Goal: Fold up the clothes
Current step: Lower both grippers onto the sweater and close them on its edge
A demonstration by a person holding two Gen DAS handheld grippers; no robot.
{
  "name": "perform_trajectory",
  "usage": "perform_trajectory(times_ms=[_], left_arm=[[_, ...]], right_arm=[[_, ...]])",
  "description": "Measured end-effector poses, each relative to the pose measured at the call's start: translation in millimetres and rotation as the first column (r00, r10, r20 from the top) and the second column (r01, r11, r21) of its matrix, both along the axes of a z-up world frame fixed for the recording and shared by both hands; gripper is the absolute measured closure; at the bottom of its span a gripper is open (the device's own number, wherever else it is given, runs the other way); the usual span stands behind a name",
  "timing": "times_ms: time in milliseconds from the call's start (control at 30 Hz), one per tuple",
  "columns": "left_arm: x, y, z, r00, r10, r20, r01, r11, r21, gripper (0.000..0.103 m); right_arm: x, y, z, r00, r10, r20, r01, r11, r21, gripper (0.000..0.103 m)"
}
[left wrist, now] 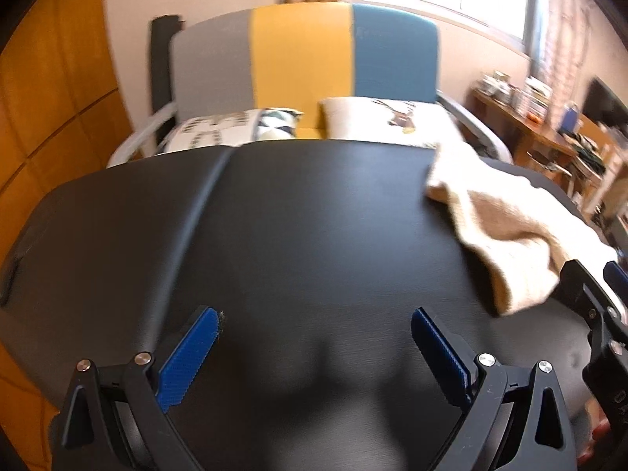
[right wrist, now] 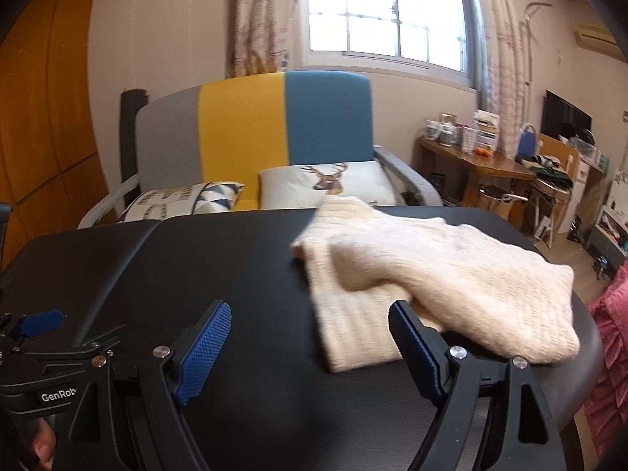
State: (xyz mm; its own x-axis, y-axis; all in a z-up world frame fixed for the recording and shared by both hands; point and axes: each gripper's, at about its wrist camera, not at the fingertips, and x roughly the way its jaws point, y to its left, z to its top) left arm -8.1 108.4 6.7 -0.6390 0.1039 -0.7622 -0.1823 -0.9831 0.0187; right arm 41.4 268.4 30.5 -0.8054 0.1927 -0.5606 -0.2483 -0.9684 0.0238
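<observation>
A cream knitted sweater (right wrist: 439,274) lies folded in a thick bundle on the right side of the black table (right wrist: 219,259). It also shows in the left wrist view (left wrist: 506,227) at the right. My right gripper (right wrist: 310,314) is open and empty, just in front of the sweater's near left corner, its right finger beside the cloth. My left gripper (left wrist: 314,325) is open and empty over bare table, left of the sweater. The right gripper's body (left wrist: 596,314) shows at the right edge of the left wrist view.
A grey, yellow and blue armchair (right wrist: 251,125) with two cushions stands behind the table. A wooden desk (right wrist: 479,161) with clutter is at the back right. A pink garment (right wrist: 612,345) hangs at the right edge. A seam (left wrist: 208,192) runs across the table's left part.
</observation>
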Motion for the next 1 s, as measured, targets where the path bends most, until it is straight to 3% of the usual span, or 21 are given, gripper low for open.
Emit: perform_trajectory(times_ms=[267,467,700,1000], left_arm=[[-0.4,60.4,3.7,0.994,-0.107,-0.017,0.107,0.994,-0.010,0.003],[-17.2,111.9,-1.3,0.976,-0.219,-0.005,0.219,0.976,0.000,0.003],[-42.7,166.3,-13.0,0.965,-0.261,0.036,0.262,0.964,-0.031,0.003],[-68.5,224.0,-6.1,0.939,-0.345,-0.010,0.342,0.934,-0.107,0.003]], right_arm=[[10.7,51.0,-0.8,0.993,-0.119,0.023,0.119,0.993,0.007,0.018],[17.2,113.8,-7.8,0.971,-0.232,0.051,0.235,0.969,-0.069,0.018],[23.2,158.7,-21.1,0.953,-0.279,0.119,0.288,0.955,-0.069,0.018],[24.1,214.1,-33.9,0.927,-0.336,0.166,0.357,0.926,-0.120,0.018]])
